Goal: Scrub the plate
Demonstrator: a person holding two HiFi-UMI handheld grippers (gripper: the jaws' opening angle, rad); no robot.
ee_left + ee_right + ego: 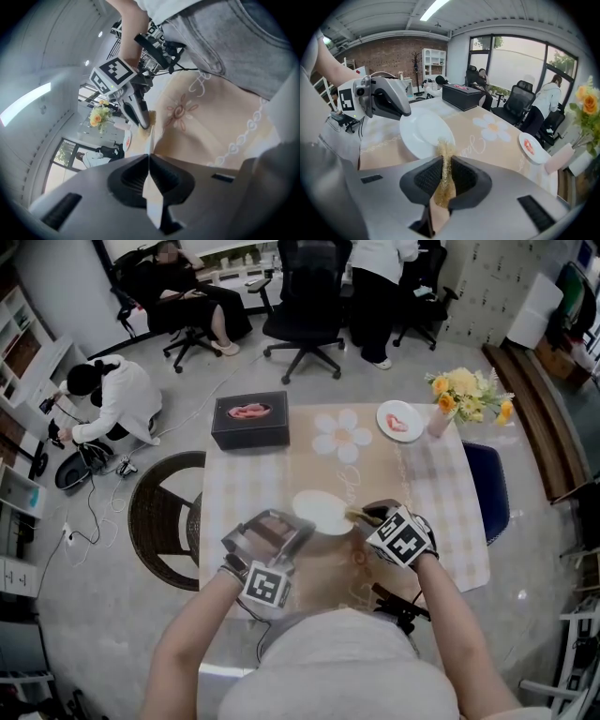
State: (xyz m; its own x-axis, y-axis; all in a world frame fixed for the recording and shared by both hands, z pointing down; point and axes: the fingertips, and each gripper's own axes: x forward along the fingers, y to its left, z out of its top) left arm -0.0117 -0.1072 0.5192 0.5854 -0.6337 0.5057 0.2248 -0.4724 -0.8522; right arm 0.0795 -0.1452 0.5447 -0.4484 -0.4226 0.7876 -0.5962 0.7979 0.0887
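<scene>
A white plate (pixel 323 512) is held just above the patterned tablecloth (pixel 272 479) near the table's front. My left gripper (pixel 298 524) is shut on the plate's left rim; in the left gripper view that rim (pixel 149 161) shows edge-on between the jaws. My right gripper (pixel 361 515) is shut on a golden-brown scrub pad (pixel 445 164), whose tip meets the plate's (pixel 423 133) right edge. The left gripper (pixel 386 101) shows across the plate in the right gripper view, and the right gripper (pixel 138 110) shows in the left gripper view.
A black box (pixel 249 420) stands at the table's back left. A small plate with something red (pixel 400 420) and a vase of yellow flowers (pixel 466 395) sit at the back right. A wicker chair (pixel 164 517) is left of the table, a blue seat (pixel 489 488) right. People and office chairs are beyond.
</scene>
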